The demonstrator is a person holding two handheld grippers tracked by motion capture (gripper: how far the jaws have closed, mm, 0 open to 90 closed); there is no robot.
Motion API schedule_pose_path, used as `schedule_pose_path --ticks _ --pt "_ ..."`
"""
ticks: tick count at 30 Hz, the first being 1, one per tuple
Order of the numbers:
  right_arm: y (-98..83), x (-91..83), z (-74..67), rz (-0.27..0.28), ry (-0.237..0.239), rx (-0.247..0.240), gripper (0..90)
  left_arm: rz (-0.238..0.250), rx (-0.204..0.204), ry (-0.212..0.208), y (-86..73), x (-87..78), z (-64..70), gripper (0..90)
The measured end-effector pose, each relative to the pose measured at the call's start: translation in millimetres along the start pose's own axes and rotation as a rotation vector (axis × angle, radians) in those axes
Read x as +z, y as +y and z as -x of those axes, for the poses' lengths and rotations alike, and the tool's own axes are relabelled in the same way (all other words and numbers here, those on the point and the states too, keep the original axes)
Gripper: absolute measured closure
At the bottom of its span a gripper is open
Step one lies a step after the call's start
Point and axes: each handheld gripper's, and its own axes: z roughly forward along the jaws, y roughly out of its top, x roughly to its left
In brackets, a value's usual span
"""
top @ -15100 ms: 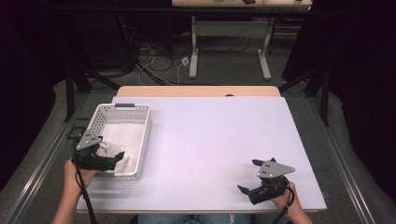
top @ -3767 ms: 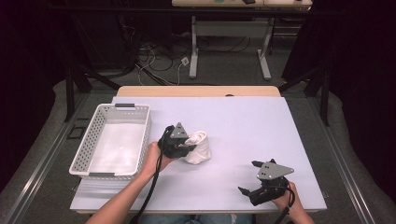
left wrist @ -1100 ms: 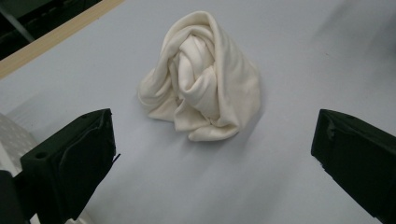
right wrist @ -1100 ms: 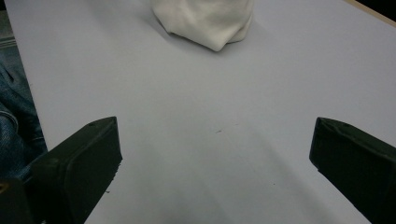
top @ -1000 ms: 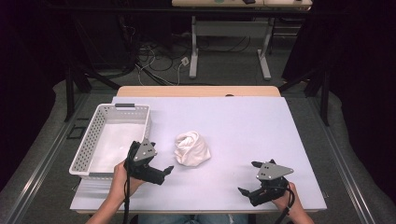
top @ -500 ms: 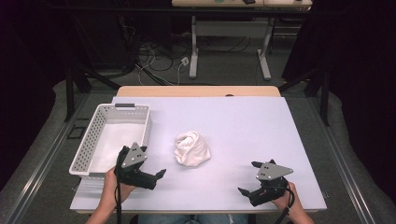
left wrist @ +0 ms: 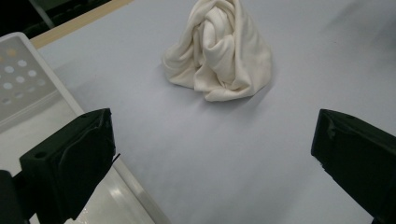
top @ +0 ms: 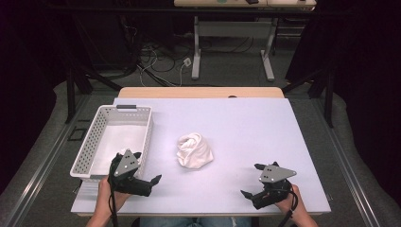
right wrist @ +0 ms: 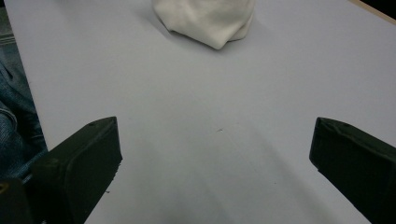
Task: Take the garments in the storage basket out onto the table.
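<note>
A crumpled white cloth [top: 194, 150] lies in a heap on the white table sheet [top: 246, 123], a little left of centre. My left gripper [top: 149, 172] is open and holds nothing; it sits near the front edge, beside the basket's near right corner, pointing right. In the left gripper view the cloth [left wrist: 219, 51] lies well ahead of the left gripper [left wrist: 212, 154], whose jaws stand wide apart. Near the front right corner my right gripper [top: 250, 179] is open and holds nothing. The right gripper view has the cloth [right wrist: 205, 18] far ahead of the right gripper [right wrist: 212, 158].
A white perforated basket [top: 82, 156] stands at the table's left side; its wall [left wrist: 18, 79] is at the left of the left gripper view. The wooden table edge [top: 198, 92] runs along the back. Cables and desk legs lie on the floor beyond.
My left gripper has pulled back from the cloth toward the near left, ending beside the basket's front corner. The cloth stays where it was set down. The right gripper has not moved.
</note>
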Motion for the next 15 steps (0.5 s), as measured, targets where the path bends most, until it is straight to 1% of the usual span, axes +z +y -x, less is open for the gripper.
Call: schedule_pose_path --ticks 4,5,6,15 --pt "-0.1 0.3 0.1 -0.002 0.005 0.001 1.9 -0.003 0.007 0.009 -4.2 -2.9 0.6 0.0" --pt "-0.1 0.4 0.0 -0.002 0.005 0.002 1.9 0.000 0.000 0.012 -5.4 -3.4 1.4 0.0" --pt "0.0 0.4 -0.1 -0.003 0.004 0.002 1.9 -0.004 0.010 0.015 -6.3 -4.3 1.2 0.0" --pt "0.0 0.9 -0.4 -0.006 0.006 0.001 1.9 -0.001 0.000 0.028 -15.3 -11.6 1.4 0.0"
